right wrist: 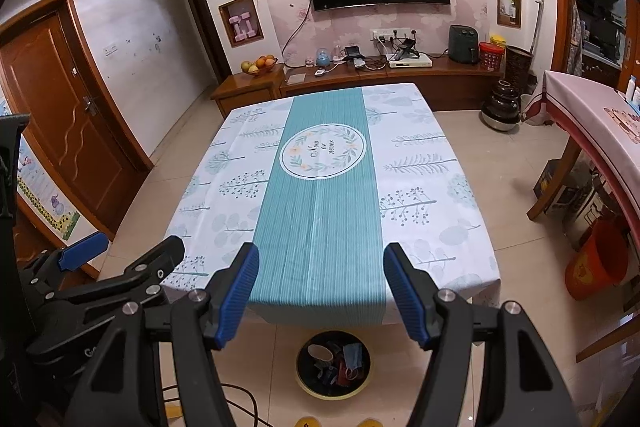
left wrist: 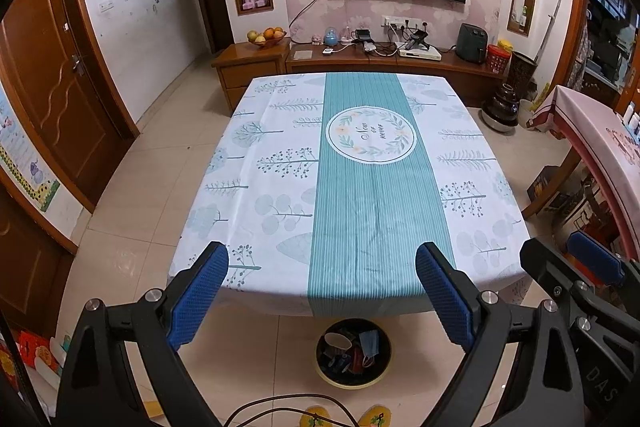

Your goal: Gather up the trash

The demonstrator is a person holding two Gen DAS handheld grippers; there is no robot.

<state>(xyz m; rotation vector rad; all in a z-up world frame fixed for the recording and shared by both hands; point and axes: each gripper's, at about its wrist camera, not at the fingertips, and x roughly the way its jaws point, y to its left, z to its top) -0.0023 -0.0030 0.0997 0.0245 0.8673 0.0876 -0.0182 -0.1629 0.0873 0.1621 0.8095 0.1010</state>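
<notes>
Blue-padded fingers of the left tool [left wrist: 322, 259] are seen spread wide apart with nothing between them, held above the near edge of the worktop [left wrist: 280, 131]. In its own view the right tool [right wrist: 320, 261] is likewise opened wide and is empty, just beside the left one, over the same near edge.

No loose item is seen on the patterned cloth from the near edge to the far edge; the cloth is bare. On the floor, just below the near edge and between the two tools, a round bin [left wrist: 353, 383] is set, and a blue face mask [left wrist: 369, 343], what looks like a paper cup [left wrist: 335, 339] and some dark wrappers are already lying inside it. From this the collecting is judged to be finished or very nearly so, since no trash is left in sight on the worktop.

A few risks are judged from here. A dark cable [left wrist: 280, 407] is run across the floor close to the bin and could be snagged if a tool were lowered there. The hanging cloth edge could be caught by an open finger and dragged. The bin is light-looking and could be tipped if struck on its rim.
</notes>
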